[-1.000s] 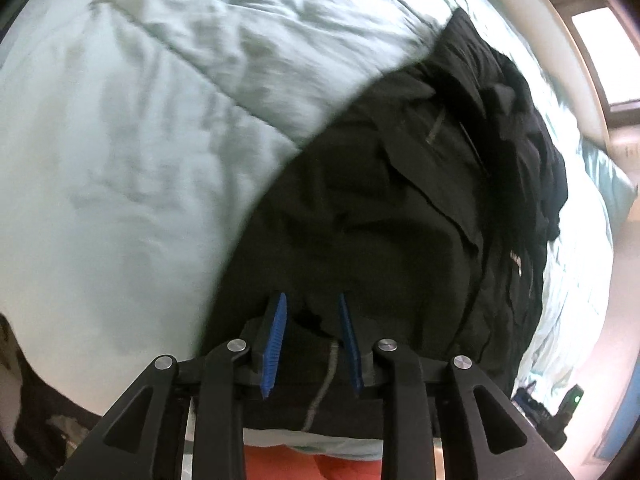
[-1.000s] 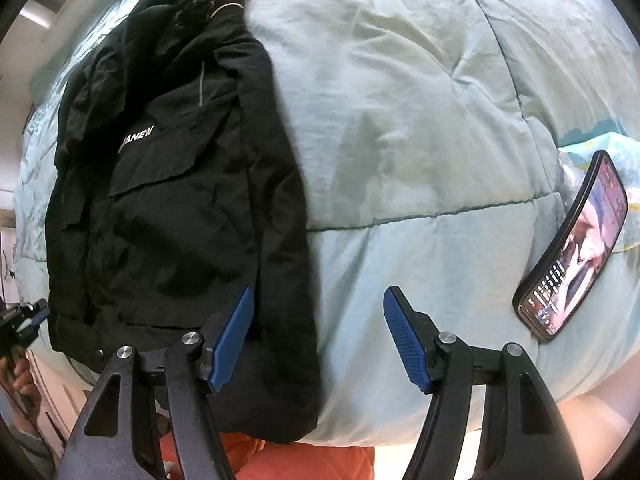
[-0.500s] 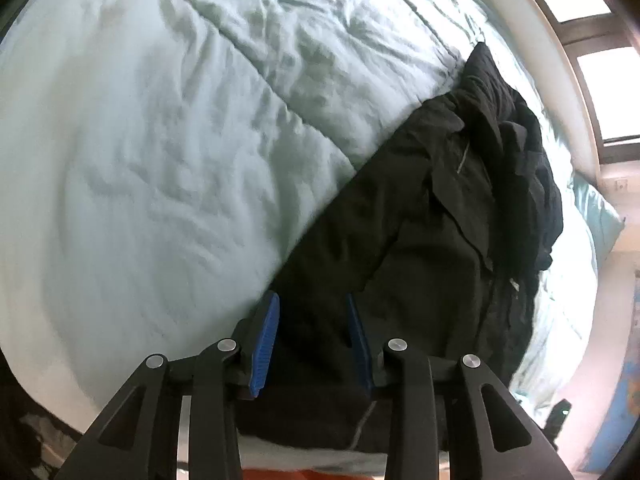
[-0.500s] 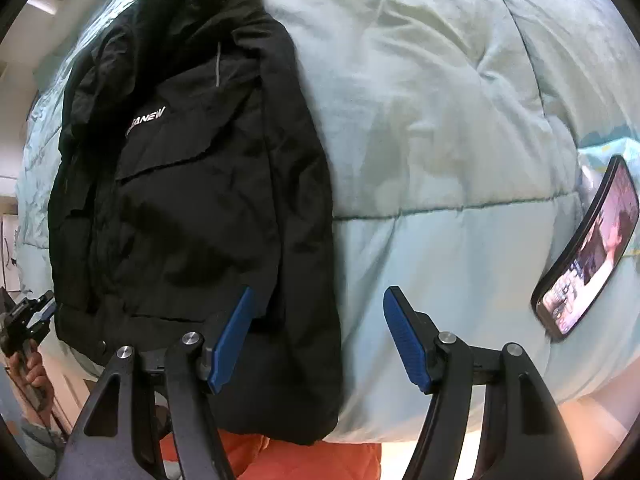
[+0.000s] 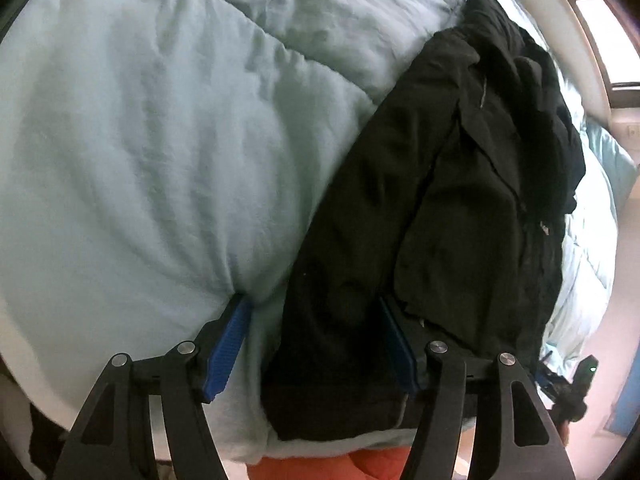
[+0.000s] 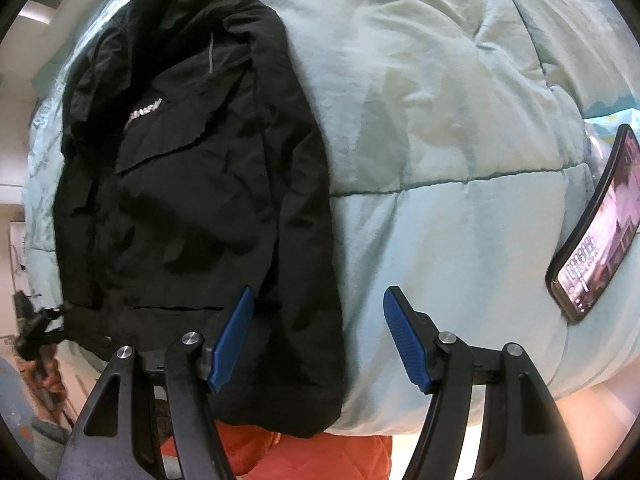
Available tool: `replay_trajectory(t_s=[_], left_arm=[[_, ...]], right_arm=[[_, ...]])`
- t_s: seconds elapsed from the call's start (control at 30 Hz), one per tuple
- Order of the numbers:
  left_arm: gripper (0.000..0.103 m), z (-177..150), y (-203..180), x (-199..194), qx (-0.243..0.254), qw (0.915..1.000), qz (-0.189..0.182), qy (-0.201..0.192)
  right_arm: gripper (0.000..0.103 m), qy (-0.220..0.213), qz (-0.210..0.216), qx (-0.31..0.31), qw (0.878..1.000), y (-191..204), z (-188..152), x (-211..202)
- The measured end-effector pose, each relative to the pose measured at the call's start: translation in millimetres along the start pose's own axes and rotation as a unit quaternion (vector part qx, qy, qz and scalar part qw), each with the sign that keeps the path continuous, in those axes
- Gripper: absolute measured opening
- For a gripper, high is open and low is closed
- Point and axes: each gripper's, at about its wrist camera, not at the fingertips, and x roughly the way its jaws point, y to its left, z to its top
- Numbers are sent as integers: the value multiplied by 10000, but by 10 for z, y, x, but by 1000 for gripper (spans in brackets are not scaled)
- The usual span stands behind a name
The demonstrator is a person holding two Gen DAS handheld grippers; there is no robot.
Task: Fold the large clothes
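Left wrist cam: your left gripper (image 5: 316, 340) sits w/ fingers spread wide, nothing clamped. Its left pad (image 5: 228, 354) presses into the pale blue comforter (image 5: 140, 152); the right pad is at the black jacket (image 5: 452, 208), whose folded sleeve and hem lie between the two pads. Just below the hem, a strip of orange fabric (image 5: 360, 464) shows at the bed edge. Farther out, the jacket runs up and to the right across the comforter toward its bunched collar end.

Right wrist cam: your right gripper (image 6: 318, 340) is also wide open, holding nothing. Left pad (image 6: 234, 340) overlaps the jacket (image 6: 192, 200) near the hem; right pad is over bare comforter (image 6: 440, 140). A lit smartphone (image 6: 596, 232) lies on the comforter well to the right. White chest lettering on the jacket is too blurred to read.
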Motion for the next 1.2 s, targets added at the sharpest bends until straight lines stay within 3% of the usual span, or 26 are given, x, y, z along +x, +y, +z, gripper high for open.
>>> replay_trajectory(t_s=[0.07,0.1,0.13,0.23,0.33,0.37,0.4,0.5,0.57,0.73,0.87,1.0,1.03,1.07,1.1,1.2], left_arm=[[66,-24,-42,-18,93,9998,-46,-147],[61,-41,-87,-38,202,9995,-26,-223],[41,-60,-138,-52,341,9991,-38,-248],[34,-99,-287,-127,746,9966,118,-314],[33,-102,-286,-166,710,9970,9,-293],[34,-88,-260,-168,657,9975,-64,-264],[34,-75,-240,-161,639,9976,-98,-229],[34,-71,-236,-128,631,9979,-25,-105],[34,-99,-330,-270,818,9961,-126,-319],[34,-127,-454,-456,1086,9899,-891,-192],[41,-144,-452,-6,914,9923,-783,300],[41,-134,-409,138,695,9951,-657,250],[38,-137,-403,120,700,9952,-651,210],[23,-132,-424,52,790,9950,-602,105],[14,-129,-447,-22,899,9946,-516,36],[11,-83,-502,-285,969,9923,-730,-233]], right_arm=[[72,14,80,39,10000,-34,1,-9],[73,36,113,61,9999,-51,-2,-4],[73,65,155,83,9998,-75,-7,2],[73,296,306,200,9989,-164,-58,91],[73,500,506,261,9971,-170,-129,206],[68,513,665,234,9962,-142,-147,216],[54,465,814,183,9954,-102,-165,197],[46,174,548,-275,9980,90,-176,-5],[39,52,678,-413,9968,137,-175,-141],[40,255,1247,-227,9916,105,-161,-146],[47,655,1412,132,9877,81,-136,188],[45,875,1615,448,9820,61,-189,415],[40,802,1601,417,9830,85,-205,379],[37,660,1556,284,9852,131,-205,297],[30,543,1484,173,9873,166,-203,222],[24,243,1597,9,9869,257,-155,-8]])
